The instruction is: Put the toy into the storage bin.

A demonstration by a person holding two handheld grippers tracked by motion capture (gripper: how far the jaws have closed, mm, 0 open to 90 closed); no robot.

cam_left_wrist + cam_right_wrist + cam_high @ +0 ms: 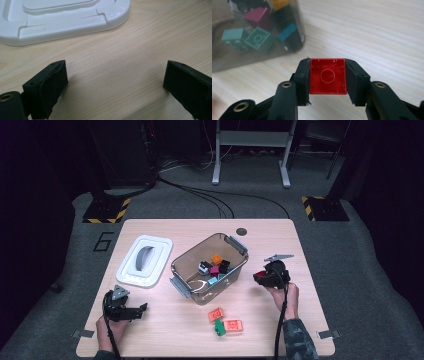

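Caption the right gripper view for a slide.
Right gripper clamps a hollow red plastic brick beside the clear plastic bin of coloured bricks.

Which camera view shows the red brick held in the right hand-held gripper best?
The right gripper view: the red brick sits close up between the right hand-held gripper jaws, hollow underside facing the camera. The high view shows it as a small red patch.

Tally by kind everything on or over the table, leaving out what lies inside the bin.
Clear bin: 1
White lid: 1
Loose bricks beside the bin: 3
Red brick gripped in the right one: 1
Hand-held grippers, left and right: 2
Total: 8
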